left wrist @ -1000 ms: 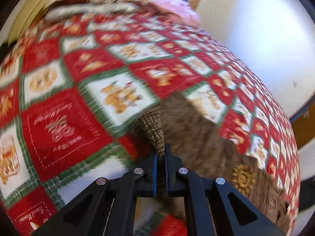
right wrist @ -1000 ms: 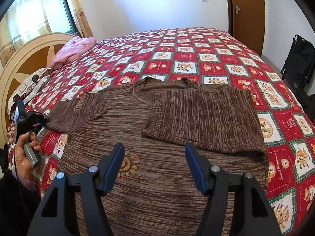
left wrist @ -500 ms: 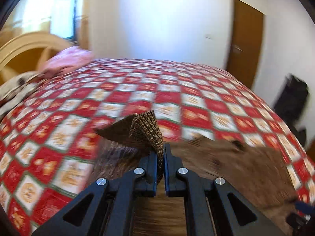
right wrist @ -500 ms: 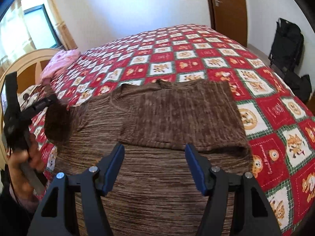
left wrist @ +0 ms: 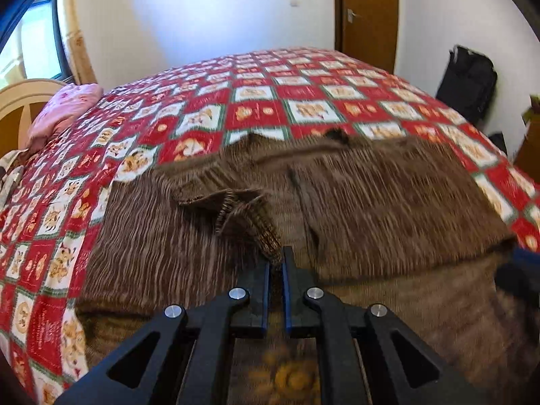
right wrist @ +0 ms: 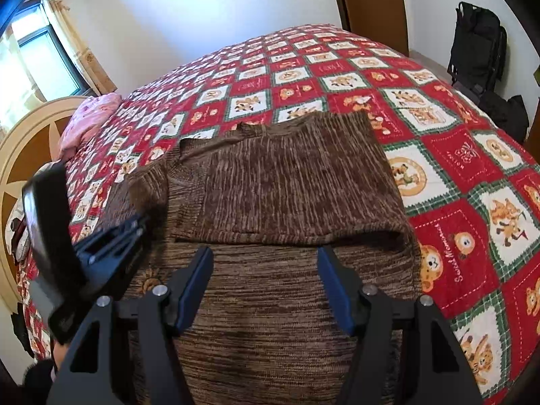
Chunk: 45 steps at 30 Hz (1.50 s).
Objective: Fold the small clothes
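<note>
The left hand-held gripper [left wrist: 276, 263], pinching the ribbed cuff [left wrist: 249, 216], has swung that sleeve over the brown knitted sweater [right wrist: 287, 182] mid-frame on the quilted bed [right wrist: 455, 175] (second sleeve-fold nearly placed). The right hand-held gripper [right wrist: 265, 283] hovers spread, empty.

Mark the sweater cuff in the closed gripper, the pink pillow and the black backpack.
sweater cuff [left wrist: 261, 233], left wrist view, ribbed edge.
pink pillow [right wrist: 87, 121], right wrist view, middle.
black backpack [right wrist: 477, 40], right wrist view, front panel.

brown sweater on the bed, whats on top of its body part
The right sleeve lies folded flat across the sweater. The left tool, shut on the left sleeve, holds it above the chest. The chest beneath is covered; a sun motif shows.
</note>
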### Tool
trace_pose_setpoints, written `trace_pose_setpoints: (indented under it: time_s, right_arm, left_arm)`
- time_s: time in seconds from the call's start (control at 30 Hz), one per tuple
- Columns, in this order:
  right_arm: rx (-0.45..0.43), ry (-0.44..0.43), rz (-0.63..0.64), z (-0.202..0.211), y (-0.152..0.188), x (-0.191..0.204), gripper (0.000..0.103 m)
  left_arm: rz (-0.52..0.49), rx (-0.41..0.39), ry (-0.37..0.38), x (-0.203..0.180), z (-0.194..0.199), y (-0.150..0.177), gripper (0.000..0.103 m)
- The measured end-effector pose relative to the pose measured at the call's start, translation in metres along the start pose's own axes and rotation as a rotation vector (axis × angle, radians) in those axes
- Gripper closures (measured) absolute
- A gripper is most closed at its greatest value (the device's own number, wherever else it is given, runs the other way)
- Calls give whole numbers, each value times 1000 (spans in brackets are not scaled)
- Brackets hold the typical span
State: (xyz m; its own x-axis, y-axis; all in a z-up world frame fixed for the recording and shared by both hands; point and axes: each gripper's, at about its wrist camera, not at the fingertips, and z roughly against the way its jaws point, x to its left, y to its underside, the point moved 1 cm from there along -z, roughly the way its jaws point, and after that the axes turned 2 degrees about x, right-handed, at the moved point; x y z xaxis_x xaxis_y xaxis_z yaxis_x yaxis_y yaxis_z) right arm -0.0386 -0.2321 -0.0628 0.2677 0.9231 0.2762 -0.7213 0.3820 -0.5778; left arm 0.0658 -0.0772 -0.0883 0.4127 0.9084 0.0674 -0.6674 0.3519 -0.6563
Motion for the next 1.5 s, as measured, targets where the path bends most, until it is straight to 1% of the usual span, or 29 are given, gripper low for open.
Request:
trace_pose_setpoints:
  time_s: [0.07, 0.13, 0.17, 0.23, 0.3, 0.37, 0.4, 0.47, 0.5, 0.57, 0.6, 0.63, 0.67, 0.7, 0.77, 0.83, 0.87, 0.9, 0.93, 0.97, 1.0, 1.03, 1.17, 1.33, 1.43, 1.5]
  right_arm:
    - [2, -7, -5, 0, -1, 1, 37]
    - [4, -14, -6, 1, -3, 3, 37]
    - [1, -17, 5, 2, -5, 6, 37]
    - [-10, -13, 41, 5, -11, 14, 37]
    - [-21, -21, 97, 5, -19, 28, 36]
    - [-24, -26, 175, 1, -27, 49, 36]
    - [-26, -28, 214, -4, -30, 60, 34]
    - [-23, -57, 292, -16, -37, 87, 32]
    - [-21, -76, 333, -22, -39, 101, 30]
    - [-33, -93, 442, -36, -41, 131, 30]
    - [-54, -84, 503, -44, -41, 147, 30]
    - [-61, -80, 541, -50, -39, 156, 30]
    - [-55, -78, 589, -60, -37, 167, 30]
    - [-41, -72, 623, -72, -34, 175, 30]
    - [13, -66, 661, -96, -30, 185, 32]
    - [42, -17, 672, -119, -28, 186, 34]
    - [52, -12, 667, -124, -29, 186, 40]
    - [67, -9, 659, -130, -30, 182, 56]
    - [94, 4, 640, -137, -31, 176, 67]
    - [114, -1, 618, -139, -32, 171, 82]
    - [126, -32, 574, -137, -35, 163, 89]
    - [121, -50, 540, -133, -37, 156, 92]
    - [104, -173, 318, -114, -52, 125, 96]
    - [65, -290, 98, -90, -60, 86, 97]
    - [25, -286, 35, -82, -65, 72, 98]
    - [24, -271, 22, -84, -68, 64, 98]
  left_arm:
    - [-5, -18, 26, 5, 15, 12, 96]
    - [22, -36, 47, 17, 28, 22, 96]
    - [43, -42, 58, 25, 34, 26, 96]
    - [122, -58, 66, 48, 45, 34, 96]
    - [200, -66, 28, 71, 48, 39, 96]
    - [256, -56, -78, 88, 42, 41, 96]
    - [287, -51, -129, 97, 38, 43, 96]
    - [333, -37, -176, 107, 31, 46, 96]
    - [375, -25, -196, 114, 26, 49, 96]
    - [440, -10, -201, 122, 18, 54, 96]
    - [475, -7, -199, 127, 13, 59, 96]
    - [483, -16, -193, 128, 12, 63, 96]
    - [481, -48, -194, 126, 13, 65, 96]
    - [474, -54, -200, 124, 15, 67, 96]
    - [452, -50, -218, 119, 12, 65, 96]
    - [443, -49, -226, 119, 12, 66, 96]
    - [437, -50, -232, 117, 11, 65, 96]
    - [435, -52, -234, 118, 12, 66, 96]
    - [434, -52, -235, 119, 11, 66, 96]
    - [434, -52, -235, 120, 11, 66, 96]
    - [434, -52, -235, 119, 11, 66, 96]
    - [432, -52, -238, 118, 11, 66, 96]
    - [428, -51, -243, 118, 11, 66, 96]
    - [430, -50, -241, 118, 11, 66, 96]
    - [425, -49, -247, 117, 11, 66, 96]
    - [419, -47, -254, 116, 11, 65, 96]
